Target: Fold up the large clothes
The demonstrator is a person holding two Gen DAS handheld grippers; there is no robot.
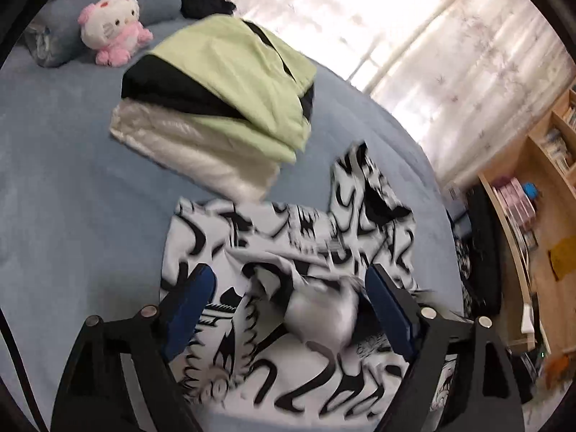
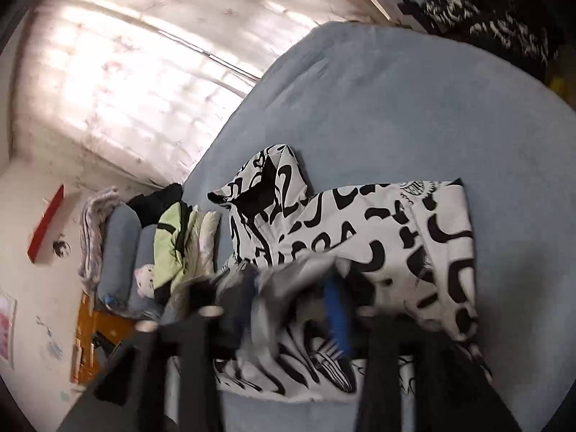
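A white hooded garment with black prints (image 1: 295, 252) lies spread on the blue bed (image 1: 64, 187). My left gripper (image 1: 288, 298) hangs over it with its blue-padded jaws wide apart, a raised fold of the fabric between them. In the right wrist view the same garment (image 2: 378, 230) lies with its hood (image 2: 266, 176) toward the window. My right gripper (image 2: 291, 309) is blurred, and a bunch of the fabric sits between its fingers (image 2: 336, 318).
A folded pile of green, black and white clothes (image 1: 223, 100) lies farther up the bed, beside a pink plush toy (image 1: 111, 25) and blue pillows. Curtained windows (image 1: 450, 54) run behind. A wooden bookshelf (image 1: 532, 208) stands to the right.
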